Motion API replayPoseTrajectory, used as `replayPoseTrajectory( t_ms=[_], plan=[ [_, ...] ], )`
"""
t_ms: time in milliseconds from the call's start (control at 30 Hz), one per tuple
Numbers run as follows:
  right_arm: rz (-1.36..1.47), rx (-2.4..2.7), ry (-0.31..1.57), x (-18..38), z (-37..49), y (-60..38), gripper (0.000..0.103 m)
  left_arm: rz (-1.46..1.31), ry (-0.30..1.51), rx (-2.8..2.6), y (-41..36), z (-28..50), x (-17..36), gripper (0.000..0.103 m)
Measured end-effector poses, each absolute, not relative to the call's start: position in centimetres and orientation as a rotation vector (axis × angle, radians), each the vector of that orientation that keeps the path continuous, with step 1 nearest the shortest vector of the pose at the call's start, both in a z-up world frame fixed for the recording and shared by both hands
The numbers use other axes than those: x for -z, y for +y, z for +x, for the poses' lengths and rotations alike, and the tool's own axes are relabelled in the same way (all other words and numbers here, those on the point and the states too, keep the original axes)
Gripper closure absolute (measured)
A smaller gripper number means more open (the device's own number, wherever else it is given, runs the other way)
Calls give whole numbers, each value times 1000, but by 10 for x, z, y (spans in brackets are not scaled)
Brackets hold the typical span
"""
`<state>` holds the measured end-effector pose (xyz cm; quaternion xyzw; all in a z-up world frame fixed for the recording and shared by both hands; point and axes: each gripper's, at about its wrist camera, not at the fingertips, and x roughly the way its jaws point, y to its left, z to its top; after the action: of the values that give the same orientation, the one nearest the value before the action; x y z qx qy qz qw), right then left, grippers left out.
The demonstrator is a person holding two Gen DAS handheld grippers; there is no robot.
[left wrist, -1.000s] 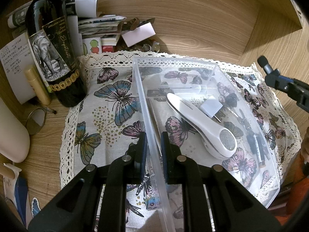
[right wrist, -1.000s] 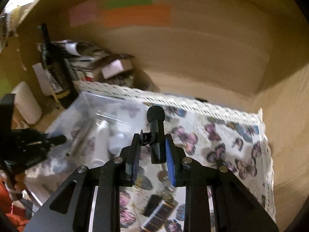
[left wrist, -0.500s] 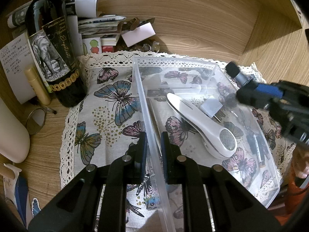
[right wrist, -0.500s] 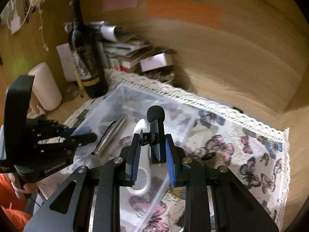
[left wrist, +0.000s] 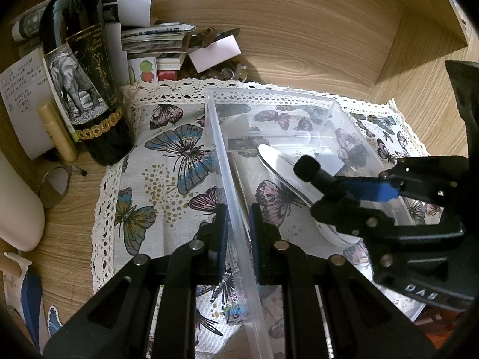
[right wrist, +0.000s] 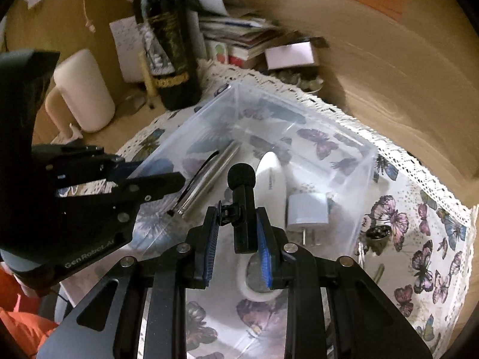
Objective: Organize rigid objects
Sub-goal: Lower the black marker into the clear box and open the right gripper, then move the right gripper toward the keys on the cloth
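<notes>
A clear plastic bin (left wrist: 269,95) (right wrist: 299,116) stands on a butterfly cloth (left wrist: 167,167). My left gripper (left wrist: 238,227) is shut on the bin's left wall (left wrist: 230,191). In the bin lie a white handheld device (right wrist: 271,170) (left wrist: 275,161), a silver tube (right wrist: 209,179) and a white plug adapter (right wrist: 307,212). My right gripper (right wrist: 236,239) is shut on a small black microphone (right wrist: 242,197) and holds it over the bin; it also shows in the left wrist view (left wrist: 308,169).
A dark wine bottle (left wrist: 80,68) stands left of the bin, with a gold tube (left wrist: 57,131), papers and boxes (left wrist: 155,42) behind. A white jug (right wrist: 83,89) is at far left. A small metal piece (right wrist: 377,234) lies on the cloth right of the bin.
My right gripper has carried the microphone leftward from beside the bin to above its inside. The left gripper has kept its hold on the bin wall.
</notes>
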<state>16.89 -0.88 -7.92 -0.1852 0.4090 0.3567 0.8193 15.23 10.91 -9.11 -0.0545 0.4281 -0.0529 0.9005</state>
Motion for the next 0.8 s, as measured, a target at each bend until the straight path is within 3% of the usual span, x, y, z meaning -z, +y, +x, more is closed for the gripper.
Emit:
replayPoseTrajectory(
  t_ms=[567, 800],
  plan=[
    [-377, -712, 812, 63, 168, -25, 78, -115, 886, 108, 108, 151, 90, 89],
    [-324, -619, 730, 34, 177, -59, 70, -114, 885, 108, 108, 151, 90, 89]
  ],
)
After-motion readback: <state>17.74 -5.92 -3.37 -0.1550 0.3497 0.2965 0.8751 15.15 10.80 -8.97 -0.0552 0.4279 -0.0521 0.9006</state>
